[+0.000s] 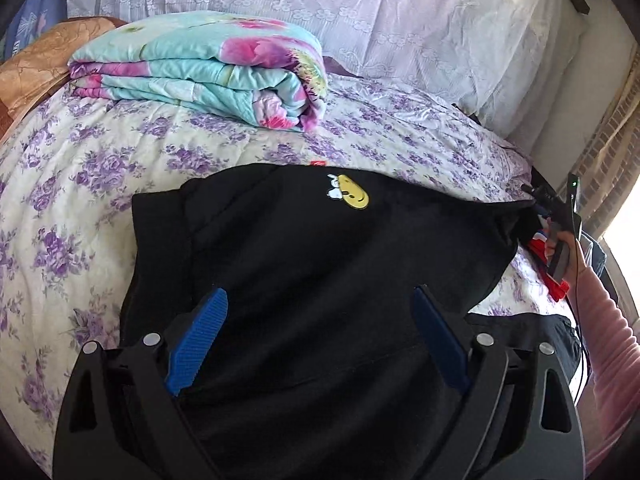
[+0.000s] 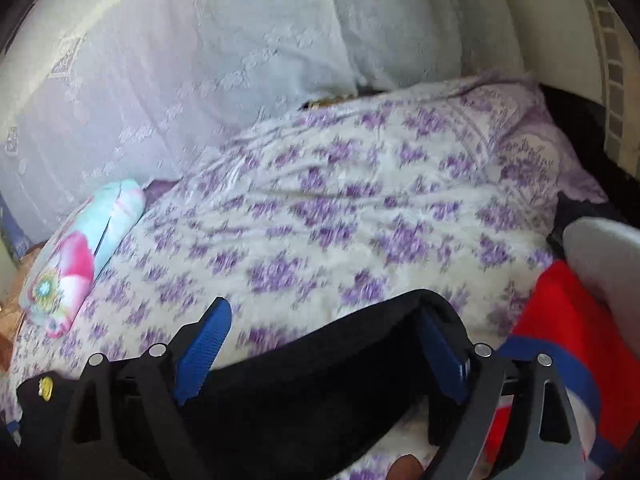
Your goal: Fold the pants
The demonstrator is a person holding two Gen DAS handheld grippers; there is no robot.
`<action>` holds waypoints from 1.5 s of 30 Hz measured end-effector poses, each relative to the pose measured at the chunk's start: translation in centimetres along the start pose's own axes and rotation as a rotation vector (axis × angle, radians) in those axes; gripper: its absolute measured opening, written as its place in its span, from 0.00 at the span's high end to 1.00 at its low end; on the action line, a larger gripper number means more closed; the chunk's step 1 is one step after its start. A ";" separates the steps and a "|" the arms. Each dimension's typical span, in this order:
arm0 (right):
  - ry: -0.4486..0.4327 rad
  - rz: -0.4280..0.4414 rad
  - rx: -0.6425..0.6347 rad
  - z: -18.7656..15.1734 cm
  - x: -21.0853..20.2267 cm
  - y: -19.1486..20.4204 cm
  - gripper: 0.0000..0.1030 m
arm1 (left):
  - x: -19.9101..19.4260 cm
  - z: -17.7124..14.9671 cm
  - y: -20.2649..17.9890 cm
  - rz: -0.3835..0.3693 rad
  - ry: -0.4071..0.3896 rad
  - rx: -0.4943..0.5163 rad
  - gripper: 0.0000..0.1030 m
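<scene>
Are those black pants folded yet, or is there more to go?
Partly, it seems: the black pants lie on the flowered bedspread as a broad doubled-looking slab, smiley patch up. In hand: nothing. The left gripper and right gripper hang open over the cloth, gripping none of it. Left, probably: another fold to make it compact.

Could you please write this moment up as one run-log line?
task: fold pants | pants: black, lying on flowered bedspread | left gripper: open above pants | right gripper: open at pants' edge | nothing gripped
</scene>
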State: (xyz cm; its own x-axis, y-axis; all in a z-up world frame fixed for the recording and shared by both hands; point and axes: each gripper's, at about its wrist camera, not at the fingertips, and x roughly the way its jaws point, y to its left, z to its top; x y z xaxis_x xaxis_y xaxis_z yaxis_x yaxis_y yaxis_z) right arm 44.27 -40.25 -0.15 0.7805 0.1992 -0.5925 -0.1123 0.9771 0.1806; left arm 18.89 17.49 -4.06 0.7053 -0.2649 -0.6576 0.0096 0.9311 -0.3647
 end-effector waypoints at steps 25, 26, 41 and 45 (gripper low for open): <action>0.247 -0.218 0.031 2.4 6.2 -3.4 0.27 | 0.1 -0.6 -0.9 -0.011 0.020 0.045 0.12; 0.264 -0.243 0.071 1.7 6.9 -4.3 0.36 | 0.1 -0.6 -1.0 -0.008 0.019 0.049 0.12; 0.261 -0.515 0.048 -1.2 3.4 -3.5 0.73 | 0.3 -0.4 1.1 0.020 0.039 -0.052 0.11; 0.315 -0.503 -0.025 -3.6 2.4 -3.0 0.42 | -0.4 0.0 2.1 0.027 0.031 -0.096 0.11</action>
State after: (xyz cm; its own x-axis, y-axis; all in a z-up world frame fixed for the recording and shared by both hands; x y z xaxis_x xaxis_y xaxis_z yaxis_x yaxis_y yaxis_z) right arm 44.28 -42.47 -4.98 0.5223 -0.2800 -0.8055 0.2069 0.9579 -0.1989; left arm 18.67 19.53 -4.54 0.6820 -0.2487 -0.6877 -0.0780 0.9103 -0.4065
